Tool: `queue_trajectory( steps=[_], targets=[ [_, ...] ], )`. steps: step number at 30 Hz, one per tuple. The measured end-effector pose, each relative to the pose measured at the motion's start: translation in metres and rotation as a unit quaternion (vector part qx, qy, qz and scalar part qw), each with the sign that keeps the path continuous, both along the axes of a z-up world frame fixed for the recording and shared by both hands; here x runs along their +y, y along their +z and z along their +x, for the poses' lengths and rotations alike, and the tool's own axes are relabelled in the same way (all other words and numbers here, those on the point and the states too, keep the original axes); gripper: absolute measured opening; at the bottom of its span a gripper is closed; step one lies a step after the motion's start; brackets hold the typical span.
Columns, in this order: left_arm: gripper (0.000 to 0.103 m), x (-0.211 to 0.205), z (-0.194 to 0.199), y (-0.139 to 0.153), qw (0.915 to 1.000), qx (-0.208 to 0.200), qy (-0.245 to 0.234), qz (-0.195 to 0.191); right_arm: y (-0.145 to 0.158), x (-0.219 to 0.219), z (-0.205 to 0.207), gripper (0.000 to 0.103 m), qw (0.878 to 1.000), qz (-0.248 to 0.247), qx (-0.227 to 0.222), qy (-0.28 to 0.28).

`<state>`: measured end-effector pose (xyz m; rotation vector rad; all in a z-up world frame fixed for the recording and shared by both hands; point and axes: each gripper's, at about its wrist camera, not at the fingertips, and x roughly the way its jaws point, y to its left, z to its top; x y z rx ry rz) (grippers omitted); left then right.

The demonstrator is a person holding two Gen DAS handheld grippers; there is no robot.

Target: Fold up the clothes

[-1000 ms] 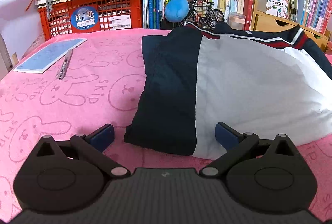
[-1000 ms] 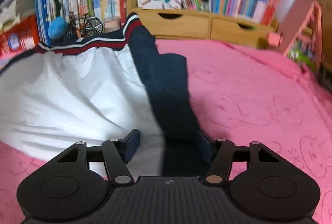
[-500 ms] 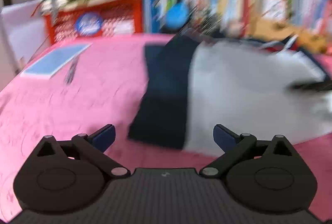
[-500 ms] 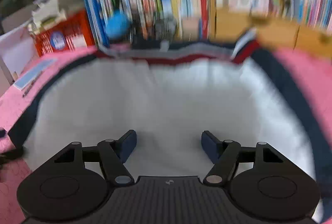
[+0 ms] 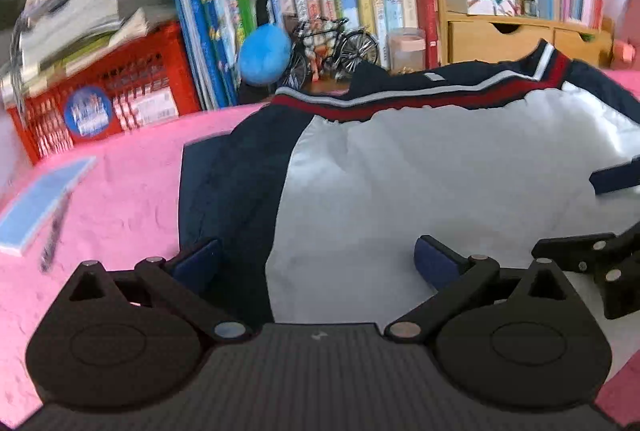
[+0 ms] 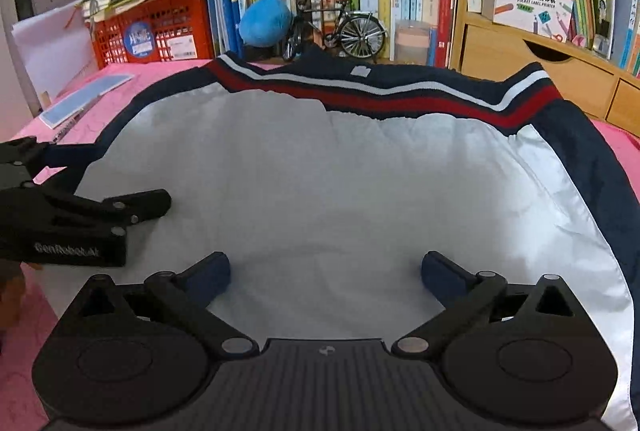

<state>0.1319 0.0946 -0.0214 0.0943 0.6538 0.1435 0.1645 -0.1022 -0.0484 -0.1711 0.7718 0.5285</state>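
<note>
A navy jacket lies spread on the pink cloth, white lining up, with a red and white striped band along its far edge. My right gripper hovers over the lining's near middle. Its jaws are opening wide, and only the flat lining lies below them. My left gripper stands open over the jacket's near left part, straddling the seam between the folded navy sleeve and the lining. In the right wrist view one of the left gripper's fingers reaches in from the left.
At the back stand a red crate under stacked papers, rows of books, a blue plush ball, a model bicycle and wooden drawers. A blue notebook and a pen lie on the cloth at the left.
My right gripper let go of the navy sleeve at the right, swung left over the white lining and opened wider. My left gripper shifted right onto the jacket's left part.
</note>
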Motion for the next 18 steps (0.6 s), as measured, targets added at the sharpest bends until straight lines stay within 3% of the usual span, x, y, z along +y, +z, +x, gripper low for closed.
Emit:
queue_trajectory(
  steps=[4, 18],
  targets=[
    [0.103, -0.0042, -0.0006, -0.0005, 0.9998, -0.001, 0.001, 0.021, -0.0015, 0.0013, 0.0008, 0.103, 1.0, 0.002, -0.005, -0.003],
    [0.103, -0.0038, 0.0002, 0.0016, 0.9999, 0.0, 0.001, 0.017, -0.0026, 0.0006, 0.0021, 0.103, 1.0, 0.005, -0.01, -0.001]
  ],
)
